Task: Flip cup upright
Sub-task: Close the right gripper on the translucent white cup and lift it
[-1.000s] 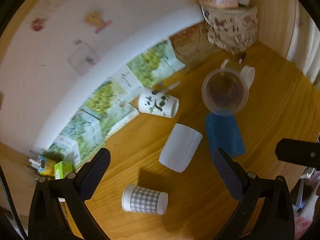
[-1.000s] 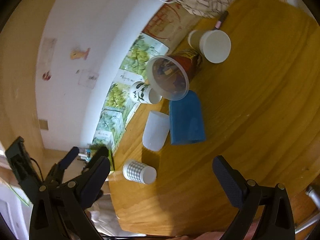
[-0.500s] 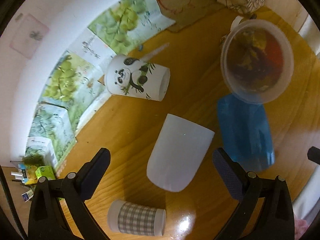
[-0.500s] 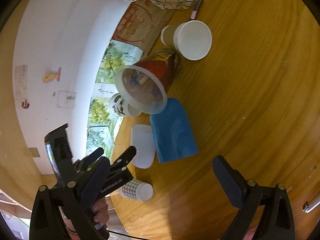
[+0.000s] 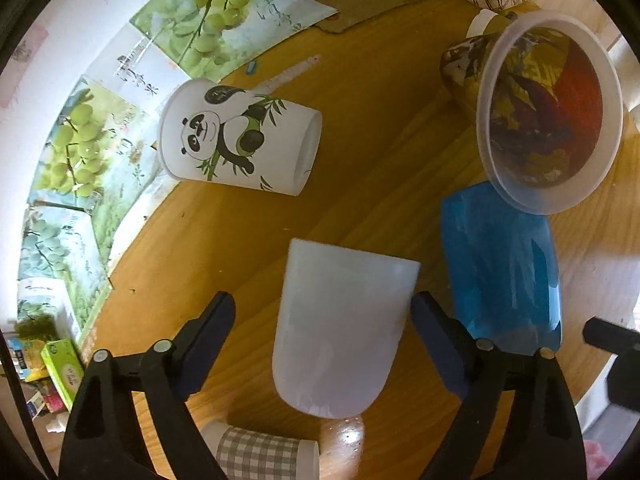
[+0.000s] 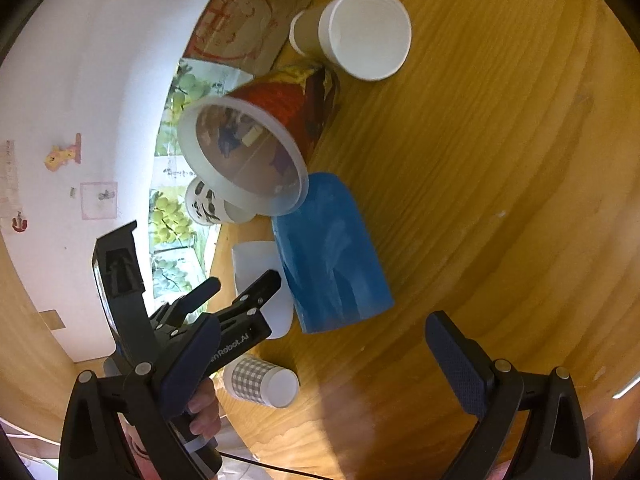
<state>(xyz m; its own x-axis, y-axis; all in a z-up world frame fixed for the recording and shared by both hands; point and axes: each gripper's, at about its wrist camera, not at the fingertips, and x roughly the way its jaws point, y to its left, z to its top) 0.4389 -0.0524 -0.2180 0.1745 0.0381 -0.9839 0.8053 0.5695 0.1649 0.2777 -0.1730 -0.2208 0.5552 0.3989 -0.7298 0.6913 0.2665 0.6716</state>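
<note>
Left tongs (image 5: 322, 338) now straddle white cup (image 5: 340, 332), apparently untouched.

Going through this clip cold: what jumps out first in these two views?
The frosted white cup lies on its side on the wooden table, framed between the open fingers of the left gripper, which do not touch it. Around it lie more tipped cups: a panda cup behind it, a blue cup beside it and a checked cup nearest the camera. The right gripper hangs open over bare wood.
</note>
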